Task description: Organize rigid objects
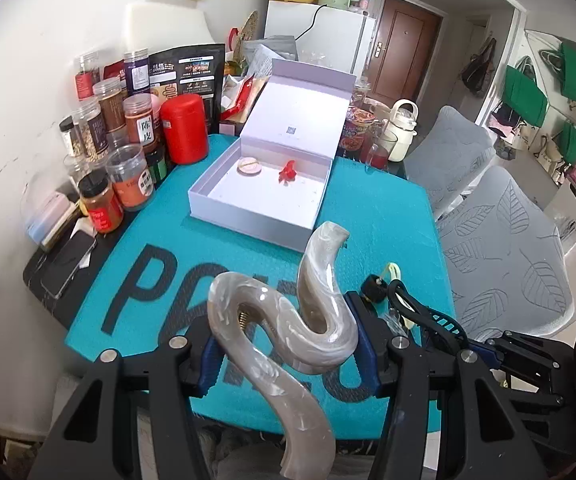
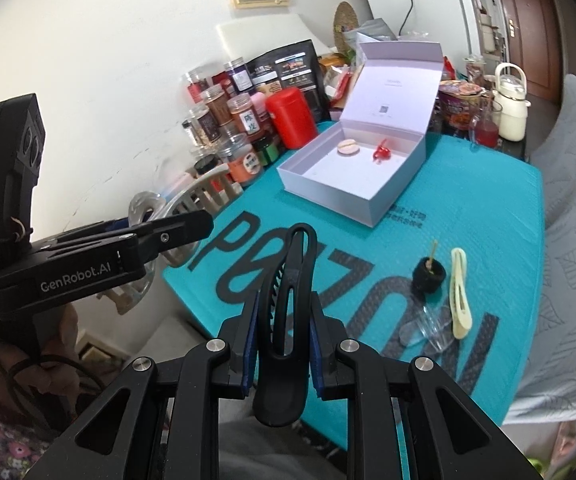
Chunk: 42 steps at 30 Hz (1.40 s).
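Note:
My left gripper (image 1: pixel 288 348) is shut on a large wavy pearl-grey hair clip (image 1: pixel 288 320), held above the teal mat (image 1: pixel 167 248). My right gripper (image 2: pixel 283 336) is shut on a black hair clip (image 2: pixel 288 304), also above the mat. An open white box (image 1: pixel 247 208) lies at the mat's far side and holds a round beige piece (image 1: pixel 249 166) and a small red clip (image 1: pixel 288 171). On the mat to the right lie a black hair tie (image 2: pixel 428 274), a cream clip (image 2: pixel 460 298) and a clear clip (image 2: pixel 428 326).
Several spice jars (image 1: pixel 127 136) and a red canister (image 1: pixel 185 128) crowd the left along the wall. A phone (image 1: pixel 67 264) lies at the table's left edge. Cup noodles, a red drink and a cream kettle (image 1: pixel 402 128) stand behind the box. Grey cushioned chairs (image 1: pixel 508 264) are at the right.

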Each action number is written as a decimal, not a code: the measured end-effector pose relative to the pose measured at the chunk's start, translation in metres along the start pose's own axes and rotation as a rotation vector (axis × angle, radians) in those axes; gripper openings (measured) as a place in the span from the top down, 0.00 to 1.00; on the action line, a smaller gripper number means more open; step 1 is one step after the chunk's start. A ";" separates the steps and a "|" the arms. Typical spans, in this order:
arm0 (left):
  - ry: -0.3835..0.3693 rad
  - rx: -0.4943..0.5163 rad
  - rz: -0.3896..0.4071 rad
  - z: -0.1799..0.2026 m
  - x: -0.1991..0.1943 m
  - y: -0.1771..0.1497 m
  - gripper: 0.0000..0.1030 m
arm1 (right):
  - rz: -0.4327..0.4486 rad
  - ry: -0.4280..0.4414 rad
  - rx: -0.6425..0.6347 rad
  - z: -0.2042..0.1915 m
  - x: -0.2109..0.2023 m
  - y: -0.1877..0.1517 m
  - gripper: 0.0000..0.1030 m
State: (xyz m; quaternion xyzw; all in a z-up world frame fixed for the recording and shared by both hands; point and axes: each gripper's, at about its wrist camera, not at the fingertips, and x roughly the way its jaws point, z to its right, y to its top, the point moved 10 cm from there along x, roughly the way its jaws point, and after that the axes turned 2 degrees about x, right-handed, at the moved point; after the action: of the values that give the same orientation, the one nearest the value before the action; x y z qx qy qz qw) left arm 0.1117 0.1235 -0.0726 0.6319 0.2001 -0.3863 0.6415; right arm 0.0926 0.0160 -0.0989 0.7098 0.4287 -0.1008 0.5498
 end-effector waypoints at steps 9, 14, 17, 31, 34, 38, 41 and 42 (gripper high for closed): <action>-0.056 0.056 -0.007 -0.018 0.032 0.045 0.48 | 0.029 -0.044 0.020 -0.005 0.026 0.047 0.79; -0.091 0.095 -0.011 -0.021 0.049 0.068 0.48 | 0.037 -0.071 0.047 0.001 0.040 0.067 0.79; -0.110 0.117 -0.006 -0.023 0.058 0.083 0.48 | 0.047 -0.089 0.061 0.004 0.046 0.079 0.79; -0.190 0.198 -0.016 -0.023 0.104 0.135 0.48 | 0.079 -0.160 0.133 0.028 0.075 0.129 0.79; -0.202 0.213 -0.024 -0.023 0.118 0.145 0.48 | 0.081 -0.176 0.149 0.037 0.083 0.138 0.79; -0.221 0.227 -0.041 -0.023 0.139 0.158 0.48 | 0.079 -0.201 0.174 0.052 0.096 0.150 0.79; -0.231 0.234 -0.055 -0.025 0.156 0.167 0.48 | 0.075 -0.223 0.189 0.064 0.107 0.160 0.79; -0.232 0.236 -0.060 -0.026 0.163 0.171 0.48 | 0.073 -0.228 0.192 0.067 0.111 0.163 0.79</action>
State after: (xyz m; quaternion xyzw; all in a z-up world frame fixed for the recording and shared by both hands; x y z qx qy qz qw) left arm 0.3466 0.0921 -0.0848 0.6479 0.0968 -0.4963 0.5697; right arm 0.2998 0.0084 -0.0790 0.7584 0.3257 -0.2011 0.5276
